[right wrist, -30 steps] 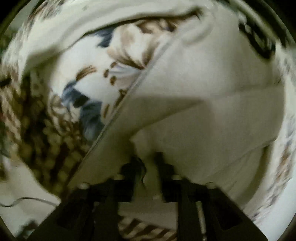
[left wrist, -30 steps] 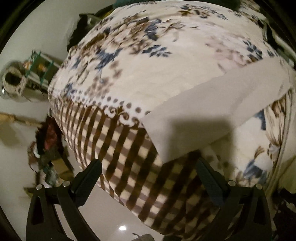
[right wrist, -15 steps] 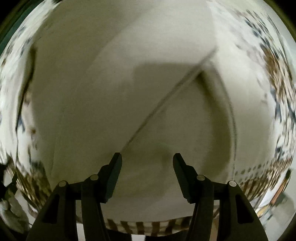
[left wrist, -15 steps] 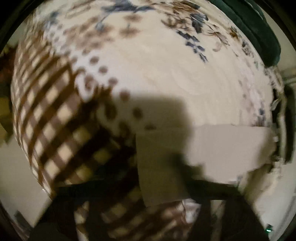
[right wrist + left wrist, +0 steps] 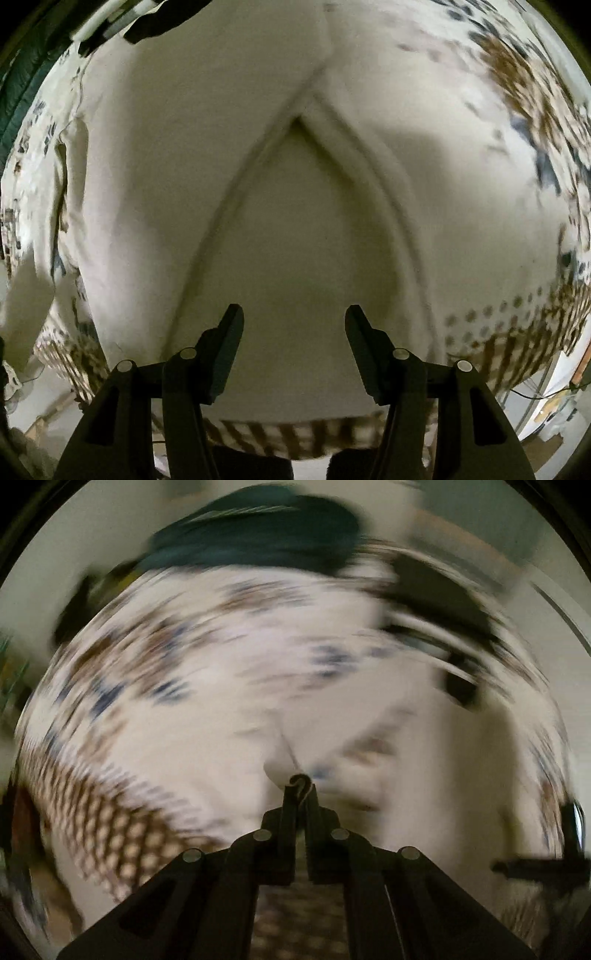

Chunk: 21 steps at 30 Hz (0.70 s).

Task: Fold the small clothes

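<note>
A floral bedspread (image 5: 524,122), cream with blue and brown blossoms and a brown checked border, fills both views and carries everything else. In the left wrist view it is heavily smeared by blur, so its pattern reads only as streaks.

On it lies the pale cream garment (image 5: 295,229), spread flat and taking up most of the right wrist view. Two of its folded edges meet in a pointed arch near the middle of that view, and its lower hem ends just above the checked border. In the left wrist view the same cloth (image 5: 436,746) shows as a pale, blurred area to the right of centre.

A dark green bundle (image 5: 258,542) sits at the far edge of the bedspread, and a black-and-white item (image 5: 443,602) lies near it to the right; what either one is cannot be told through the blur.

The right gripper (image 5: 294,314) hangs over the garment with its jaws partly apart, nothing between them and no pad touching the cloth.

The left gripper (image 5: 300,781) has its jaws pressed together on a small curled pinch of the pale garment, which shows at the tips.
</note>
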### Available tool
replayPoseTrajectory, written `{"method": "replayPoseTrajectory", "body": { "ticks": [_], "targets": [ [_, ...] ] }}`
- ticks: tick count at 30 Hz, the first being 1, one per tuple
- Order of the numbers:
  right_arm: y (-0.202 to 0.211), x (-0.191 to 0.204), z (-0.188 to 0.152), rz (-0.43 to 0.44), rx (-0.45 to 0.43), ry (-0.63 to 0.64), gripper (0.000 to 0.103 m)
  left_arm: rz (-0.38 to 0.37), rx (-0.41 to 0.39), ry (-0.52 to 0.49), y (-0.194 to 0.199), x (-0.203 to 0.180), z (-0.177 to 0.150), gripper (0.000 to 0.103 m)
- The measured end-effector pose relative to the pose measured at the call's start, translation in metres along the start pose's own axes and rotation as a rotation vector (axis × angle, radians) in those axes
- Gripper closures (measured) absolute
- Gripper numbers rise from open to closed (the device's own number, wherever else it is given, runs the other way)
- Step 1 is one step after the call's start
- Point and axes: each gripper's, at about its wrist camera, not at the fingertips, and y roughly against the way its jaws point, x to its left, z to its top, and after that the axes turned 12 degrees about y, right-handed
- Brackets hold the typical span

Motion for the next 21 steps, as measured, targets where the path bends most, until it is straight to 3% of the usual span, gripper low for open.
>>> {"method": "replayPoseTrajectory", "body": {
  "ticks": [4, 6, 8, 12, 16, 17, 19, 20, 21],
  "targets": [
    [0.005, -0.041, -0.035, 0.02, 0.021, -0.061, 0.044, -0.173, 0.054, -0.235, 0.006, -0.117, -0.046, 0.101],
    [0.012, -0.062, -0.055, 0.019, 0.017, -0.095, 0.044, -0.239, 0.11, -0.321, 0.0, -0.163, -0.075, 0.101],
    [0.033, -0.074, -0.053, 0.007, 0.016, -0.121, 0.044, -0.281, 0.146, -0.378, -0.002, -0.194, -0.098, 0.101],
    [0.031, -0.121, -0.079, 0.006, 0.026, -0.184, 0.044, -0.311, 0.21, -0.472, -0.012, -0.237, -0.137, 0.098],
    [0.044, -0.173, -0.095, 0.041, 0.016, -0.203, 0.044, -0.262, 0.262, -0.45, -0.037, -0.245, -0.148, 0.098],
    [0.054, -0.194, -0.096, 0.059, 0.006, -0.202, 0.044, -0.251, 0.274, -0.427, -0.043, -0.244, -0.148, 0.091],
    [0.062, -0.214, -0.098, 0.094, -0.015, -0.188, 0.044, -0.23, 0.303, -0.365, -0.058, -0.233, -0.141, 0.056],
    [0.075, -0.237, -0.101, 0.113, -0.024, -0.177, 0.044, -0.213, 0.306, -0.333, -0.065, -0.223, -0.135, 0.028],
    [0.084, -0.252, -0.103, 0.134, -0.033, -0.163, 0.044, -0.199, 0.294, -0.312, -0.071, -0.214, -0.128, 0.019]
  ]
}}
